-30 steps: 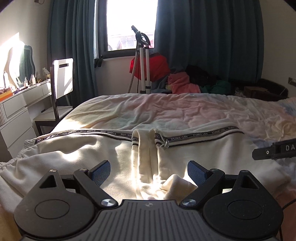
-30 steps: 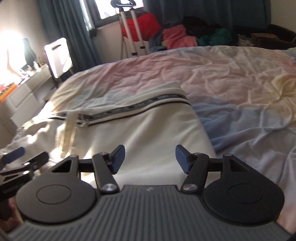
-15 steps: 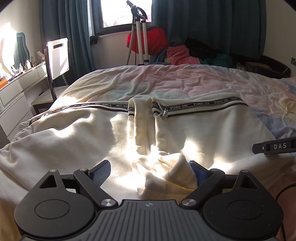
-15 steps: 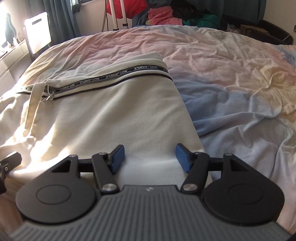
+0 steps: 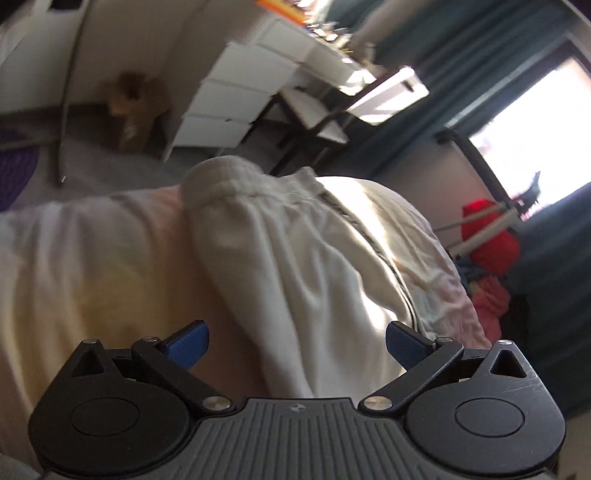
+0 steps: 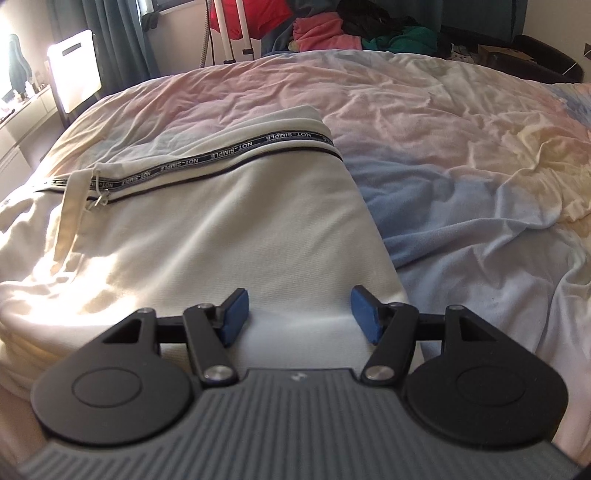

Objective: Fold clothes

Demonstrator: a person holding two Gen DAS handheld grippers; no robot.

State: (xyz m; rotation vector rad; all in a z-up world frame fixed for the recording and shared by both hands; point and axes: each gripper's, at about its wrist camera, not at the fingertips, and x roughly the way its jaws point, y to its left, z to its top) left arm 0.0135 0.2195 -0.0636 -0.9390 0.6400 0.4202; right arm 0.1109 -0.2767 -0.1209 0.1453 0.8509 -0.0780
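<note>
A cream garment (image 6: pixel 221 229) with a black lettered band (image 6: pixel 229 151) lies spread on the bed cover (image 6: pixel 443 129). My right gripper (image 6: pixel 297 310) hovers open over its near right corner, pads apart and not pressing the cloth. In the tilted, blurred left wrist view, the garment's bunched left end (image 5: pixel 295 266) hangs over the bed's edge. My left gripper (image 5: pixel 295 343) is rolled on its side just before that end. Its jaws are opening wide; cloth shows in the gap between the pads, but they do not press it.
Beyond the bed's left edge stand white drawers (image 5: pixel 236 92) and a white chair (image 5: pixel 332 114) on grey floor. A tripod (image 5: pixel 487 221) and a pile of red, pink and green clothes (image 6: pixel 332 29) sit under the window by dark curtains.
The left gripper has swung to the garment's left end and rolled far over; its jaws stand wider, and the bunched cuff has left them. The right gripper has barely moved.
</note>
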